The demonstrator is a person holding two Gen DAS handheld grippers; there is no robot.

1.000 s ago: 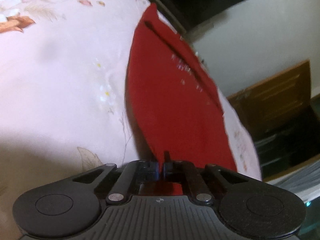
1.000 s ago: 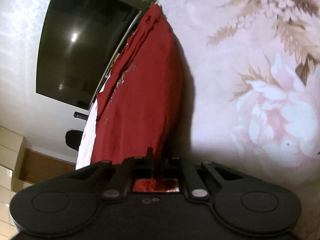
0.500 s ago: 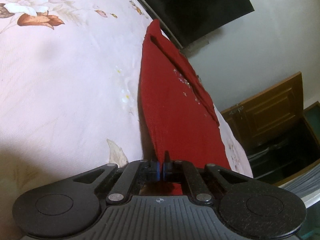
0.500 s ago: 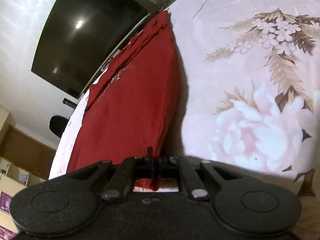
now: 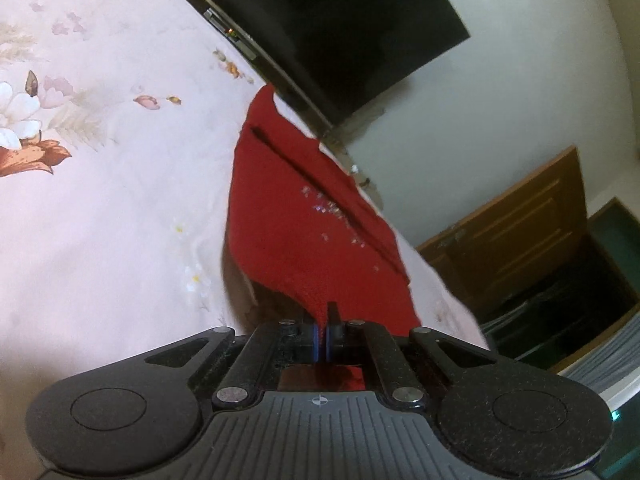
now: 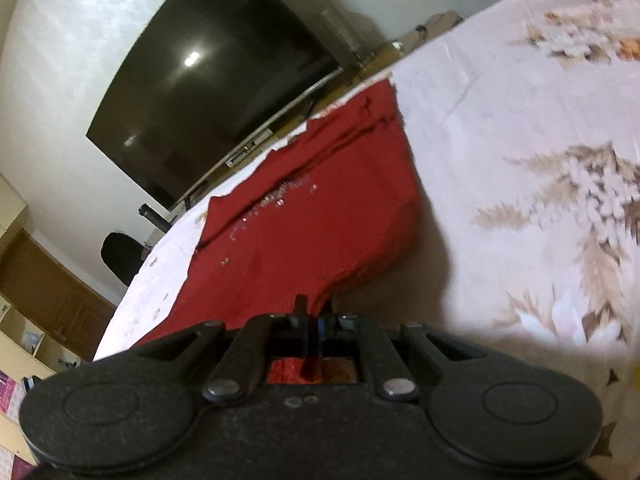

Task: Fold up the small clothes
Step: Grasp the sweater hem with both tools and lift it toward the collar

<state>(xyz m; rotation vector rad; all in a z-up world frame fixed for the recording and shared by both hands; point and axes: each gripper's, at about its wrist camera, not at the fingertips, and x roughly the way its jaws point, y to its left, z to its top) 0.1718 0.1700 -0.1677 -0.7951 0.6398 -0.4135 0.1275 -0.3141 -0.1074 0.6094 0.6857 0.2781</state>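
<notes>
Garment (image 5: 304,224) = red knit top, and both tongs are already clamped on it. Left gripper (image 5: 322,326): jaws pinched tight on the near hem corner, cloth running up and away toward 12 in that view. Right gripper (image 6: 313,322): same deal, closed on the other near corner, fabric fanning out to 11. Near edge is off the bedsheet (image 5: 100,208), w/ a shadow under it, far end lying flat by the bed's far edge.

Handling, imo: soft, light, floppy knit. Sags btwn the two grips, won't hold any shape, so keep it taut or it bunches. Ribbed hem is the thickest bit, best place to pinch, prob won't slip. Sparkly bits (image 6: 280,196) near the middle look like sequins, so I'd avoid grabbing there, could snag. Nothing fragile otherwise.

Beyond it: dark TV (image 6: 208,80) at 11 from the right cam, wood cabinet (image 5: 516,216) at 3 from the left cam.
</notes>
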